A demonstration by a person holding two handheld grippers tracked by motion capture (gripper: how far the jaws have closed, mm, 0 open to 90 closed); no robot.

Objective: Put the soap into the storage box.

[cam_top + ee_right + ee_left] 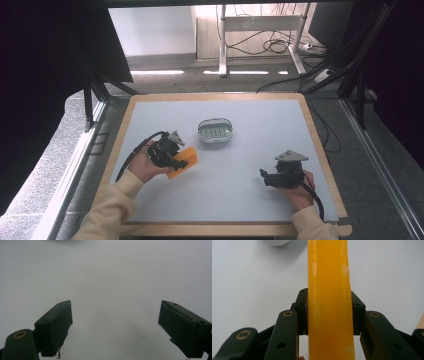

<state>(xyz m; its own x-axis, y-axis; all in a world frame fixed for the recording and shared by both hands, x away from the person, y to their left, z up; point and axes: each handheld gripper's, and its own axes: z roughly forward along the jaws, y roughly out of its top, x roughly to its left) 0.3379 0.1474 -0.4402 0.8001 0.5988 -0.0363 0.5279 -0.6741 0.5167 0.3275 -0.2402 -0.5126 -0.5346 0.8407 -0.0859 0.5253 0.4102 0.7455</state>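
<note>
An orange bar of soap (184, 161) is clamped between the jaws of my left gripper (176, 161), just above the left part of the grey table mat. In the left gripper view the orange soap (329, 302) stands edge-on between the two black pads (301, 312), running up out of the frame. A white oval soap dish (216, 130) with slots in its floor sits on the mat, up and right of the soap. My right gripper (263, 176) rests low at the right side of the mat, jaws wide open over bare mat, as its fingers (53, 327) show in the right gripper view.
The grey mat (250, 200) lies on a wood-edged table (320, 150). A pale rim of the dish (277, 242) shows at the top of the left gripper view. Black frame posts and cables stand beyond the table's far edge.
</note>
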